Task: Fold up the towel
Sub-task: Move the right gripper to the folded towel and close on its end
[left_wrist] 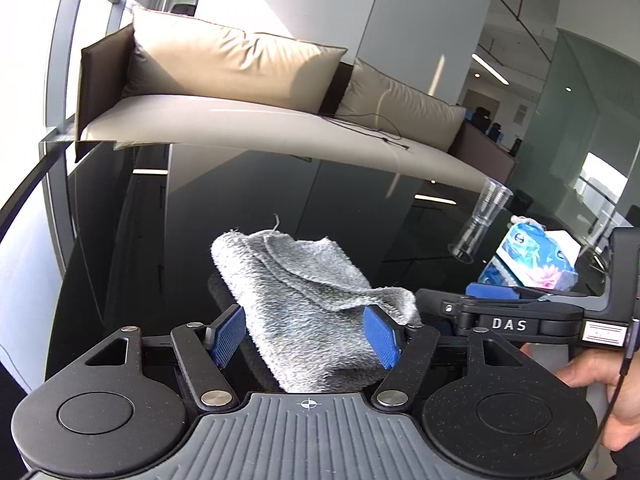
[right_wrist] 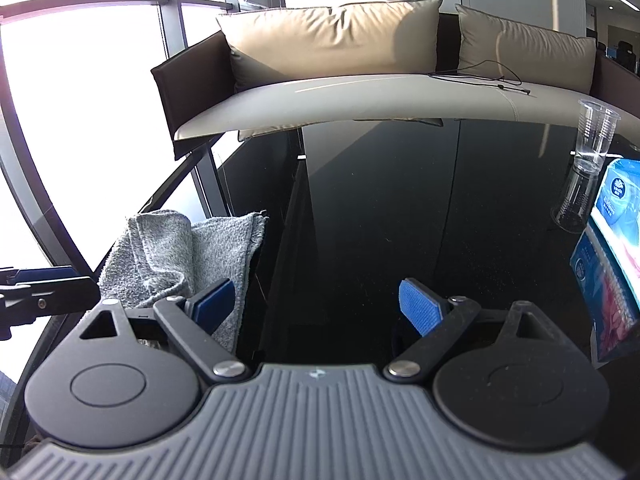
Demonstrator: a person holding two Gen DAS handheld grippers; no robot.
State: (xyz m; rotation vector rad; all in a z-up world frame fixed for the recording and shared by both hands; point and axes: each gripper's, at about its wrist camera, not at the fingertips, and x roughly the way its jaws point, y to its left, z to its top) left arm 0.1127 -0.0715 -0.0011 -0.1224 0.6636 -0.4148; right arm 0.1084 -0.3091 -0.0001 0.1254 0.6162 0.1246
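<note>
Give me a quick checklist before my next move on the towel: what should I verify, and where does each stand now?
1. Towel between the left tool's fingers: ok, it lies between the open blue pads.
2. Left tool has a grip: not ok, the pads stand apart from the cloth.
3. Right tool free to grasp: ok, open with only the black table between its pads.
4. Towel neatly folded: not ok, it is bunched, with loose layers and a raised corner.
5. Plastic cup and tissue pack out of the way: ok, both stand well to the right of the towel.
6. Near edge of the towel: cannot tell, hidden under the left tool's body.
</note>
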